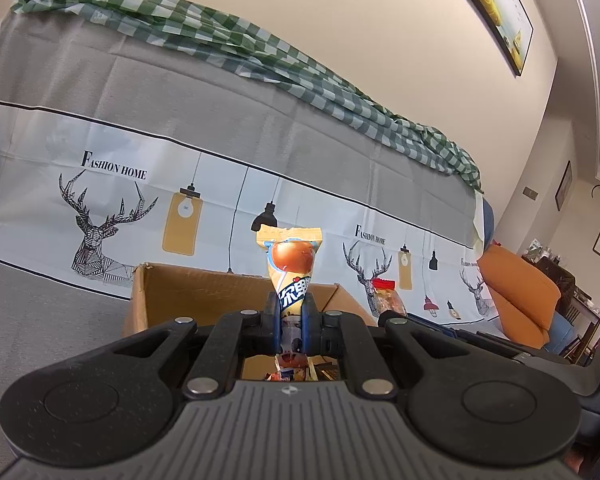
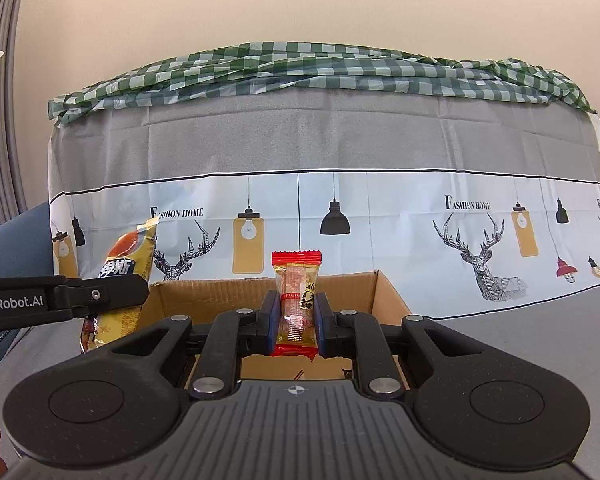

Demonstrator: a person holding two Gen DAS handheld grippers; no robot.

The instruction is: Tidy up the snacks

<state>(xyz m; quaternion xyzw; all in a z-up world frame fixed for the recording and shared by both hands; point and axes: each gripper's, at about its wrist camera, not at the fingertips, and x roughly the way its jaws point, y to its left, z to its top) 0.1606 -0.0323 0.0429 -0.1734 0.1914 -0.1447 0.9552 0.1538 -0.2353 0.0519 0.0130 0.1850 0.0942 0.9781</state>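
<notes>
My left gripper (image 1: 291, 312) is shut on a tall yellow snack packet (image 1: 290, 264) that stands upright above the open cardboard box (image 1: 172, 292). In the right wrist view, the same left gripper (image 2: 140, 292) comes in from the left edge, with the yellow packet (image 2: 134, 252) in its fingers over the box's left wall. My right gripper (image 2: 297, 316) is shut on a small red-and-clear wrapped snack (image 2: 297, 300), held upright over the cardboard box (image 2: 384, 292). That red snack (image 1: 386, 296) also shows at the right in the left wrist view. A few wrappers lie inside the box, mostly hidden.
The box sits on a grey cloth (image 2: 520, 328) over a sofa seat. Behind it rises the sofa back under a printed deer-and-lamp cover (image 2: 380, 216), with a green checked cloth (image 2: 320, 72) on top. An orange cushion (image 1: 516, 292) lies far right.
</notes>
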